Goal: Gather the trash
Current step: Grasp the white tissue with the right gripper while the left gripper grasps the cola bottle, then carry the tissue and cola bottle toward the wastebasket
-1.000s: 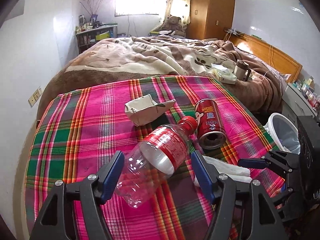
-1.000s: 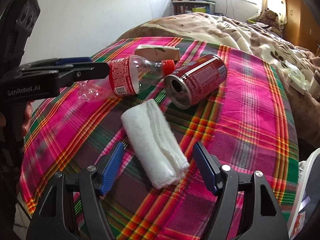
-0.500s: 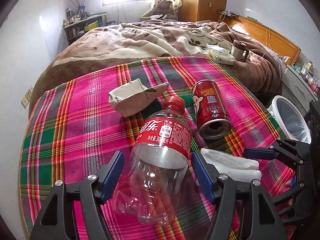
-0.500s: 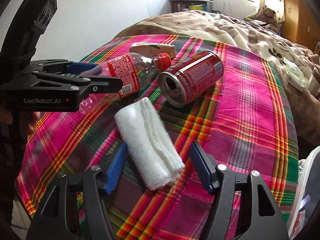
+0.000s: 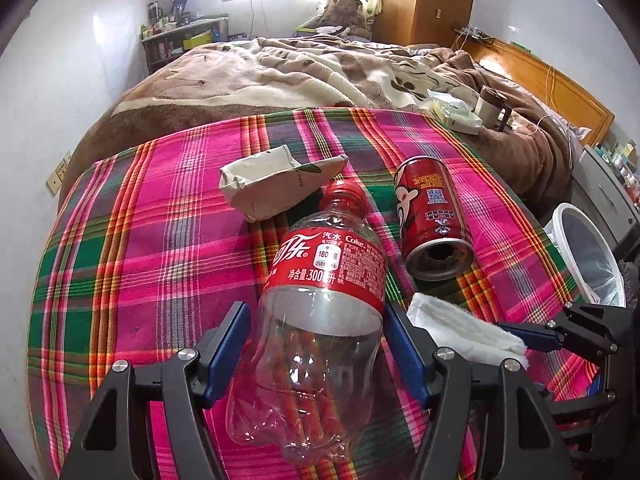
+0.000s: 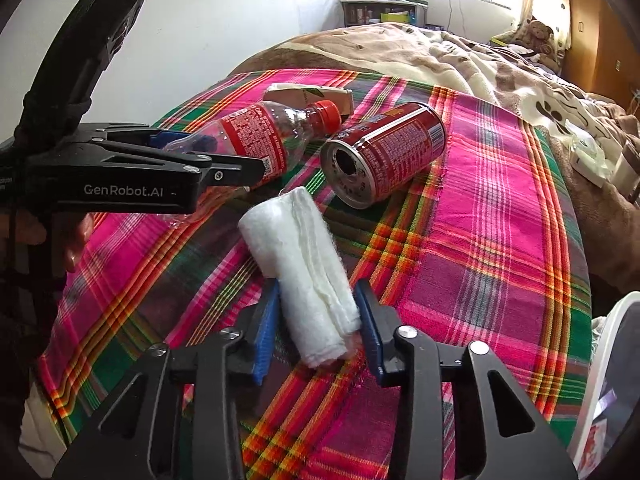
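Observation:
An empty clear Coke bottle (image 5: pixel 320 320) with a red label lies on the plaid cloth (image 5: pixel 140 248), its body between the blue pads of my left gripper (image 5: pixel 316 320), which is open around it. It also shows in the right wrist view (image 6: pixel 256 140). A folded white tissue (image 6: pixel 308 276) lies between the pads of my right gripper (image 6: pixel 318 308), which has closed in on its sides. The tissue also shows in the left wrist view (image 5: pixel 460 332). A red can (image 5: pixel 432 224) and a crumpled cream carton (image 5: pixel 276 184) lie just beyond.
A white-rimmed trash bin (image 5: pixel 588 256) stands off the right edge of the cloth. A bed with a brown blanket (image 5: pixel 280 64) lies behind, with a mug (image 5: pixel 490 108) on it. A wall is on the left.
My left gripper has moved forward so the bottle lies between its pads. My right gripper has moved onto the tissue and narrowed from wide open to touching its sides.

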`<state>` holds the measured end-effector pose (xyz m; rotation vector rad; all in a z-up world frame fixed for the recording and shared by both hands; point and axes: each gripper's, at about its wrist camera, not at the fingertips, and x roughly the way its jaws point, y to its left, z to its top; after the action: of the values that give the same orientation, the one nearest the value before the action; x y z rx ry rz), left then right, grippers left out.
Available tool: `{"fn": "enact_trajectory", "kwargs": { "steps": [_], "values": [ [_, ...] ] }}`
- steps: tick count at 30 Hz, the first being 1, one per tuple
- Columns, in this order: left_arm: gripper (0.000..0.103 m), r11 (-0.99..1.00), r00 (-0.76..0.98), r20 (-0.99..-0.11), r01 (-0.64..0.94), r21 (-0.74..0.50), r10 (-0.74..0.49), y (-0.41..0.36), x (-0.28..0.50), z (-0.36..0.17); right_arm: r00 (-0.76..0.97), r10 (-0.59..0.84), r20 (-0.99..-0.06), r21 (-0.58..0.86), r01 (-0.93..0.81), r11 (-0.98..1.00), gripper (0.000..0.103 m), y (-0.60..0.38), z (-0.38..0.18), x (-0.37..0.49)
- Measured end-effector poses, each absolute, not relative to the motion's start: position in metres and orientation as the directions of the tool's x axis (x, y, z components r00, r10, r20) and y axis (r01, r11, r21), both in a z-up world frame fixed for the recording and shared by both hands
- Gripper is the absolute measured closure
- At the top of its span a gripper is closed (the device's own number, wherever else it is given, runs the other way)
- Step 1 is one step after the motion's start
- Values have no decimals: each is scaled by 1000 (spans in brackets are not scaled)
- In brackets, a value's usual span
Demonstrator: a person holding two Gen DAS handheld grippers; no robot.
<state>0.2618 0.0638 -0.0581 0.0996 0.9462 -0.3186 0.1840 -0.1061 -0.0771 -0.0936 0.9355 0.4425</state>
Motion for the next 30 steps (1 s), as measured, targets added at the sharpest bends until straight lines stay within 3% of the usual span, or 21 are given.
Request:
{"fn": "enact_trajectory", "kwargs": {
  "steps": [6,30],
  "values": [
    [40,955,560,-795,285,-82,-235,67,252,-58,535,323,-780,121,-378,918,76,-113,-75,180],
    [40,962,646,-726,260,-78,-234,61,179,-25,631,328,-703,184,-285,941,77,-148,-53,154]
  ]
}}
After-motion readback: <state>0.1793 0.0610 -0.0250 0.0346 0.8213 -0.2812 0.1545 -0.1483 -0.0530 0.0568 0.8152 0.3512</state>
